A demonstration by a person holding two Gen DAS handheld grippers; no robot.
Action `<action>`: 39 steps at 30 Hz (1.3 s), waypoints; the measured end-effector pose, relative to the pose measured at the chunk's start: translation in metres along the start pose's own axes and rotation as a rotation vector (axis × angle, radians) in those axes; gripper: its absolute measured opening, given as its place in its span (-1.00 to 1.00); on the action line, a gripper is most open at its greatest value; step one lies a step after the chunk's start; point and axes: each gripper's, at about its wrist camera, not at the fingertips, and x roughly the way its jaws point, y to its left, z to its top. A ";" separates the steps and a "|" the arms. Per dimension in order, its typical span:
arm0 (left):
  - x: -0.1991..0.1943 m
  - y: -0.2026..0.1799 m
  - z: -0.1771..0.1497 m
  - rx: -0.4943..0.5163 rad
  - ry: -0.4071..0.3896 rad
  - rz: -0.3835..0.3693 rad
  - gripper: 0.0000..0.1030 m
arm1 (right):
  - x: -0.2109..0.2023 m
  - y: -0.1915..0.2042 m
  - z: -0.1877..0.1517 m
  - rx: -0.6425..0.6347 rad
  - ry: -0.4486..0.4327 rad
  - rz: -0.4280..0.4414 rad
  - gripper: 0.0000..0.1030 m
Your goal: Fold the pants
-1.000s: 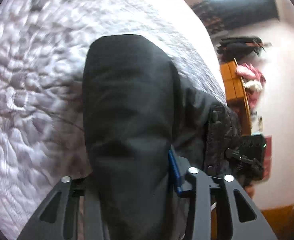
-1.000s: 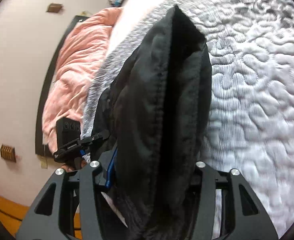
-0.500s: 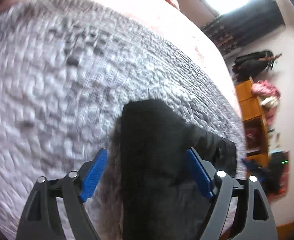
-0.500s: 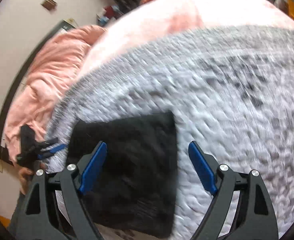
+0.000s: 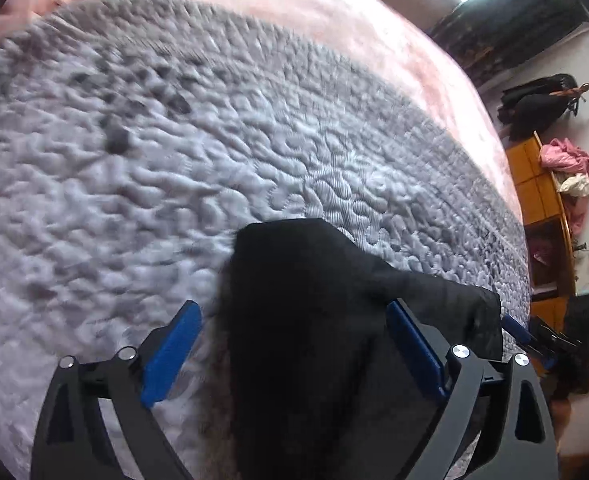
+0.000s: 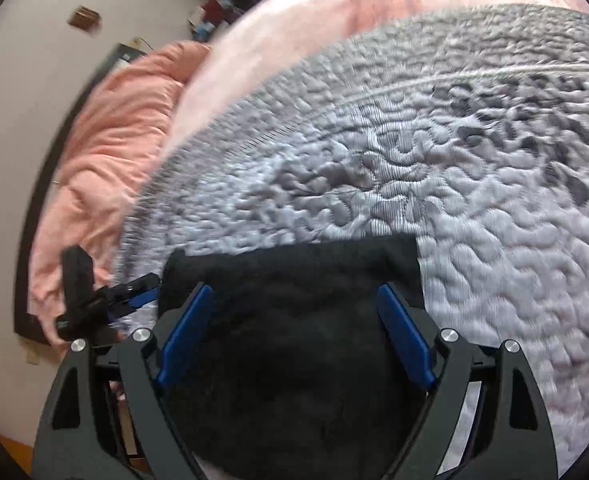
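The black pants [image 5: 314, 320] lie folded on the grey quilted bedspread [image 5: 174, 160], near its front edge. My left gripper [image 5: 294, 340] is open, its blue pads on either side of the fabric, not clamping it. In the right wrist view the pants [image 6: 294, 340] form a dark folded rectangle on the bedspread [image 6: 474, 180]. My right gripper [image 6: 294, 332] is open above them, blue pads spread wide. The right gripper shows at the right edge of the left wrist view, and the left gripper [image 6: 106, 300] shows at the left of the right wrist view.
A pink blanket [image 6: 106, 152] lies bunched at the bed's left side by the wall. An orange wooden shelf [image 5: 542, 200] with clothes stands to the right of the bed. Dark clothes [image 5: 542, 100] hang on the wall above it.
One second ago both grippers were shut on the pants and held them up. They have since laid the pants on the bedspread and opened.
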 end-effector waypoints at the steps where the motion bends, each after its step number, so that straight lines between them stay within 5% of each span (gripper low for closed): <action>1: -0.015 0.002 -0.013 0.002 -0.033 -0.013 0.82 | -0.013 0.006 -0.011 -0.009 -0.015 0.025 0.64; 5: -0.044 0.007 -0.069 0.014 -0.078 0.005 0.82 | -0.044 0.006 -0.057 0.011 -0.010 0.128 0.64; 9: -0.023 0.012 -0.111 0.019 -0.028 0.090 0.85 | -0.029 -0.009 -0.087 0.052 0.026 0.108 0.63; 12: -0.014 0.019 -0.116 -0.025 -0.006 0.073 0.83 | -0.022 -0.014 -0.091 0.079 0.036 0.072 0.58; 17: -0.051 0.015 -0.135 -0.019 -0.093 0.020 0.81 | -0.059 0.009 -0.110 0.032 -0.042 0.115 0.68; 23: -0.023 0.019 -0.150 -0.021 -0.014 0.052 0.83 | -0.015 0.002 -0.131 0.034 0.069 -0.009 0.59; 29: -0.090 0.004 -0.180 0.039 -0.156 0.024 0.82 | -0.069 0.051 -0.160 -0.064 -0.069 -0.019 0.74; 39: -0.235 -0.054 -0.301 0.182 -0.405 0.163 0.92 | -0.167 0.137 -0.274 -0.242 -0.227 -0.280 0.81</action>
